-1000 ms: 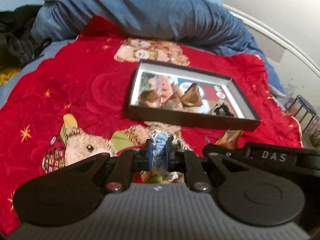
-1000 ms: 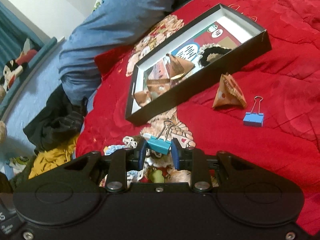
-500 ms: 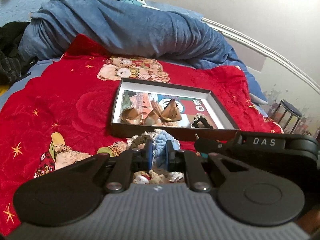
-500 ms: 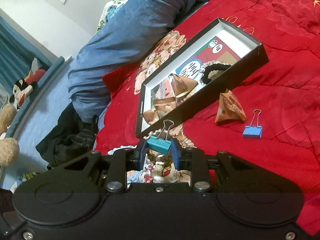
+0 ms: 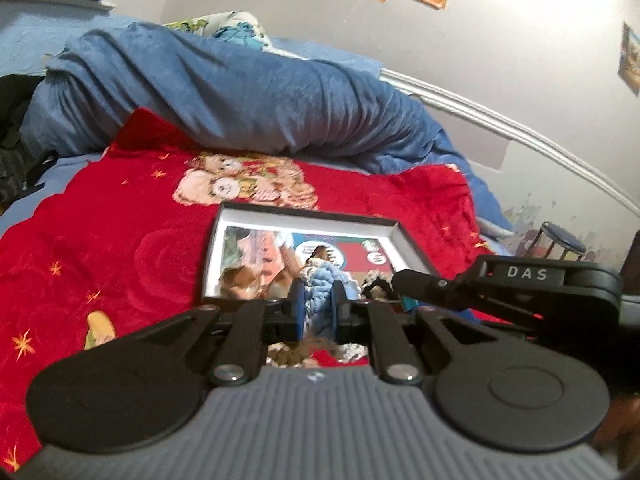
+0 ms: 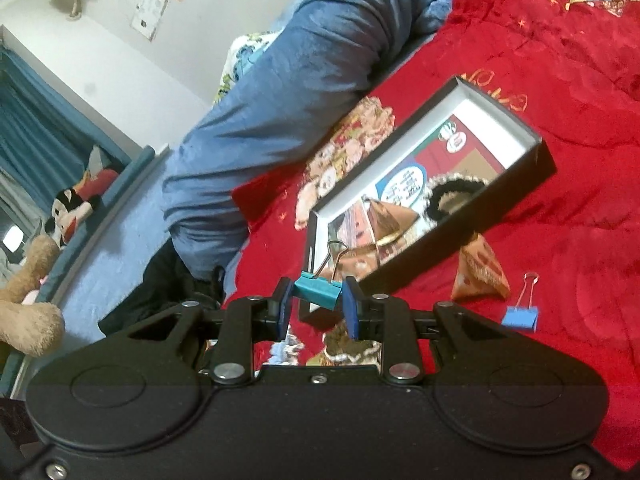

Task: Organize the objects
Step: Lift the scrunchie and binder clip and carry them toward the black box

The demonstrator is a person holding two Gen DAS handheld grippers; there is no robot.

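My left gripper (image 5: 317, 308) is shut on a blue and white crocheted piece (image 5: 320, 282), held up in front of the near wall of a shallow black box (image 5: 308, 220) on the red blanket. The box holds brown paper pyramids (image 6: 394, 214) and a black crocheted ring (image 6: 454, 196). My right gripper (image 6: 317, 300) is shut on a teal binder clip (image 6: 318, 289), lifted near the box's left corner (image 6: 314, 216). In the left wrist view the right gripper's body (image 5: 528, 284) reaches in from the right.
On the red blanket (image 6: 580, 208), right of the box, lie a brown paper pyramid (image 6: 480, 272) and a blue binder clip (image 6: 520, 316). A rolled blue blanket (image 5: 240, 96) lies behind the box. Dark clothes (image 6: 160, 288) and soft toys (image 6: 76, 208) sit at the left.
Both grippers have risen with their loads and tipped upward, so the box sits lower in each view and more wall shows. The crocheted piece and the teal clip stay gripped.
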